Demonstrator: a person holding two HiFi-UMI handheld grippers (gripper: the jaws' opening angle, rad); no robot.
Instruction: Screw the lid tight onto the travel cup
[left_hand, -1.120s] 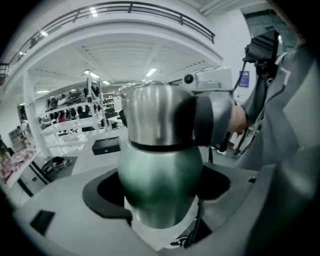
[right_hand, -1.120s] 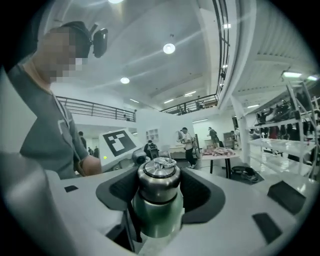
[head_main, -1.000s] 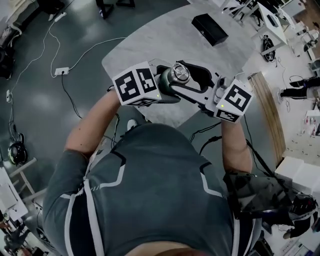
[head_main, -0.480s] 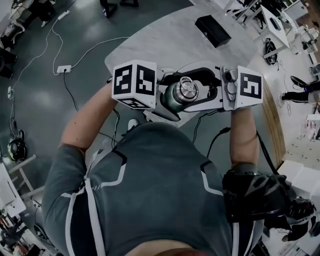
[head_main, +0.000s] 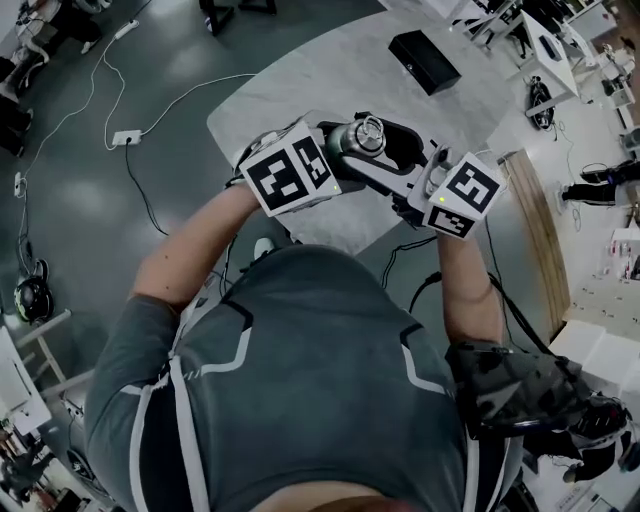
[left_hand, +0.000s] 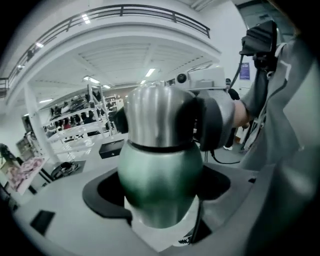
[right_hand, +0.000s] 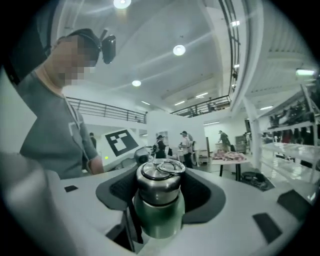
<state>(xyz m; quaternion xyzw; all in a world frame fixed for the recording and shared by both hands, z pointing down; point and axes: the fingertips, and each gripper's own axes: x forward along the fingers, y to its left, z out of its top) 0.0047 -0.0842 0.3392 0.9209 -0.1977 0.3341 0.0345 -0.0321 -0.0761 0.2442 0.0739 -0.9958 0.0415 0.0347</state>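
The travel cup (left_hand: 160, 175) has a green body and a steel lid (head_main: 367, 131) with a ring on top. It is held in the air over the near edge of the table. My left gripper (head_main: 340, 160) is shut on the green body low down. My right gripper (head_main: 380, 152) comes in from the right. One of its dark pads (left_hand: 212, 122) lies against the lid's side, and the other flanks the lid opposite. In the right gripper view the lid (right_hand: 159, 180) stands between the jaws of my right gripper (right_hand: 160, 200). Those jaws have just been closing on it.
A round marble table (head_main: 300, 90) lies beyond the cup, with a black box (head_main: 420, 58) at its far side. Cables and a power strip (head_main: 125, 140) lie on the floor at left. A wooden bench edge (head_main: 540, 240) runs along the right.
Half a second ago both grippers sat side by side nearer the torso. The cup is now farther out over the table, and the right gripper has swung to its lower right, as one second ago.
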